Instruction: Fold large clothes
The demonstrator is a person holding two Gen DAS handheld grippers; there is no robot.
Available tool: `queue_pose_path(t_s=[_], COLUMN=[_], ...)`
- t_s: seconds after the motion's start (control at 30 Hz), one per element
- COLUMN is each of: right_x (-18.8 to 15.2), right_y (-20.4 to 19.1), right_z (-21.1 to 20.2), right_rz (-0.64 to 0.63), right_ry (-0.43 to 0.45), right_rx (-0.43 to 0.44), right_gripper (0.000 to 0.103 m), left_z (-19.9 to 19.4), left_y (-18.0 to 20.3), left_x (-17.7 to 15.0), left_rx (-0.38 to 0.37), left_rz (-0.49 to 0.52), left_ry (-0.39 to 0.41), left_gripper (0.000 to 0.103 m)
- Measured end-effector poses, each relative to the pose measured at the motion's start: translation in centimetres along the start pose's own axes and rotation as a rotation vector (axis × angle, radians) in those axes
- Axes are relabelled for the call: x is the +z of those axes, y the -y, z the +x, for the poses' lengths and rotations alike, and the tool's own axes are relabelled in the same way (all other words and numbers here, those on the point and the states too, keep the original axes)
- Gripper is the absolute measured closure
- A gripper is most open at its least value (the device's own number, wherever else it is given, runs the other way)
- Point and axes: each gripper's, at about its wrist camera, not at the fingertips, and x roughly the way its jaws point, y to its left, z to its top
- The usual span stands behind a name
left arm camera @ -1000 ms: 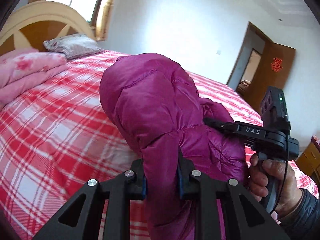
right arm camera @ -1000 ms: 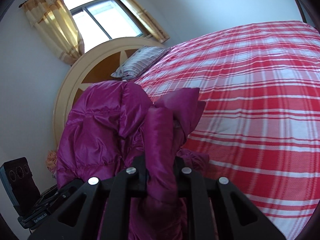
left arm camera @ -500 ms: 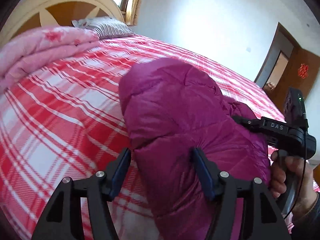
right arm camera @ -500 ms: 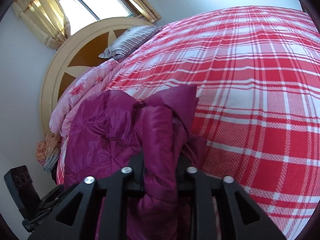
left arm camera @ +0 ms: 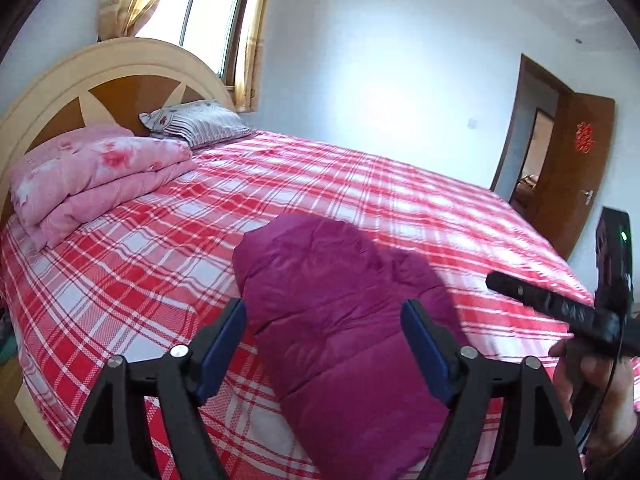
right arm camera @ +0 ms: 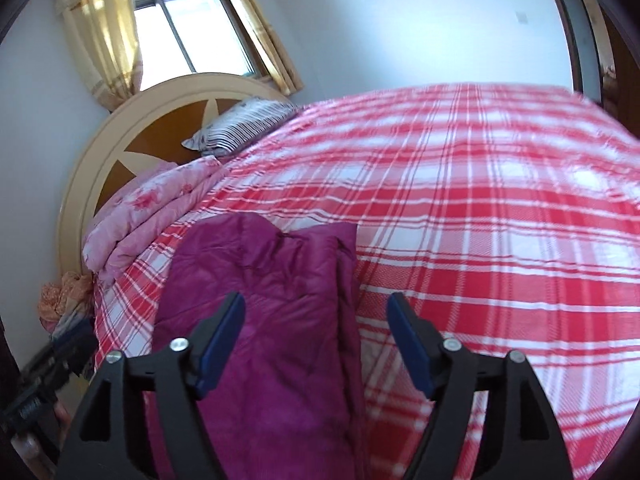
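Magenta padded jacket (left arm camera: 344, 320) is seen folded into a bundle, lying on the red plaid bed sheet (left arm camera: 360, 184) near the bed's front edge. Left gripper (left arm camera: 323, 322): jaws have just been opening, now spread wide, pads clear of the fabric. Right gripper (right arm camera: 316, 318): likewise just opened, nothing gripped, jacket below its left finger. Folded pink quilt (left arm camera: 92, 176) and striped pillow (left arm camera: 196, 122) are noted by the headboard (left arm camera: 52, 92)
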Motion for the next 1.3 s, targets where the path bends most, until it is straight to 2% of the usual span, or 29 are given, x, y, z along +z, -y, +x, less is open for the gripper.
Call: queue_pose_path(t_s=[0.2, 0.3, 0.4, 0.73, 1.3], right_x=[-0.8, -1.3, -1.2, -1.2, -1.2], right_y=[-2.1, -3.3, -3.8, -6.3, -7.5], right_z=[-3.7, -6.3, -7.5, -8.4, -10.0], right_rz=[-0.048, -0.088, -0.084, -0.153, -0.186], right_ry=[0.050, 0.110, 0.126, 0.161, 0.192], right_rx=[-0.042, -0.080, -0.082, -0.082, -0.083], right_gripper=[0.016, 0.011, 0.011, 0.009, 0.008], left_z=[-2.5, -2.9, -3.0, -3.3, -3.9], left_y=[0.8, 0.9, 0.8, 0.6, 1.2], left_x=[1.0, 1.0, 1.1, 1.3, 1.5], left_rx=[-0.026, -0.041, -0.053, -0.053, -0.049], left_rz=[0.024, 0.026, 0.021, 0.016, 0.045], left_ry=[0.061, 0.064, 0.061, 0.066, 0.082], left_gripper=[0.022, 0.022, 0.022, 0.021, 0.021])
